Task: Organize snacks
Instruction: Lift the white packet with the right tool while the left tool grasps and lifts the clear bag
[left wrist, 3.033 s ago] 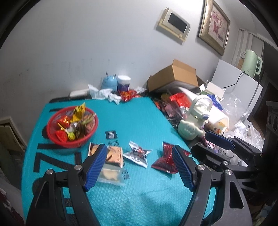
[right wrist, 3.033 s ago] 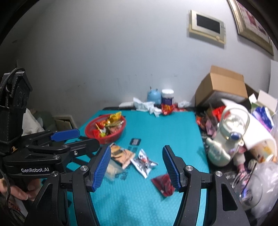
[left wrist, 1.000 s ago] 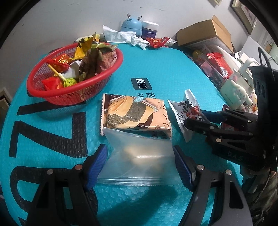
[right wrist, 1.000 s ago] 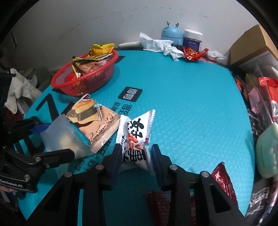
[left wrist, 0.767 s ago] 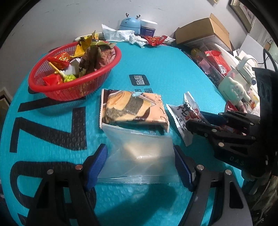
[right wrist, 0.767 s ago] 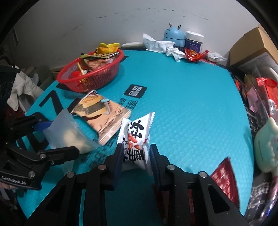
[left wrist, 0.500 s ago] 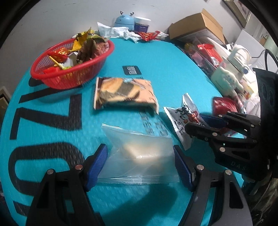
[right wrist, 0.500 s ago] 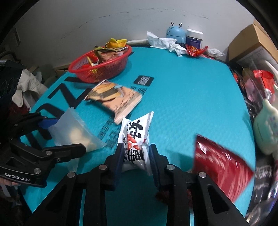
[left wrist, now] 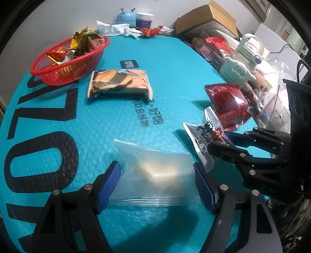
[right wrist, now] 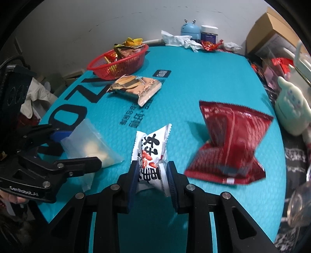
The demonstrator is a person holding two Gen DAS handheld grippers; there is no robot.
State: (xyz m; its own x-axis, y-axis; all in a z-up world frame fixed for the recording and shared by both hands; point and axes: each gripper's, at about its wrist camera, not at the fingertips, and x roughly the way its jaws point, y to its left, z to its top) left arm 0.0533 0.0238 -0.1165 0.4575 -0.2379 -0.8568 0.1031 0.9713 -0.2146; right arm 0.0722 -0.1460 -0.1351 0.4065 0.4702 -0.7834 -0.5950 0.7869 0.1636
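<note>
My left gripper (left wrist: 156, 182) is shut on a clear plastic packet (left wrist: 155, 173) with a pale snack inside, held over the teal table; the same packet (right wrist: 87, 146) shows at the left of the right wrist view. My right gripper (right wrist: 152, 175) is shut on a white peanut packet (right wrist: 152, 149) with black and red print, also seen in the left wrist view as the white packet (left wrist: 204, 140). On the table lie a brown biscuit packet (left wrist: 119, 82) and a red packet (right wrist: 231, 144). A red basket (left wrist: 70, 60) full of wrapped snacks stands far left.
The teal mat (left wrist: 108, 120) bears black lettering. A blue gadget (left wrist: 125, 18), a jar and crumpled tissue sit at the far edge. A cardboard box (left wrist: 208, 18), a pale green bottle (right wrist: 293, 109) and loose wrappers crowd the right side.
Both grippers have drawn back toward the near edge with their packets lifted. The clear packet has come off the brown biscuit packet. The red packet now shows more fully to the right.
</note>
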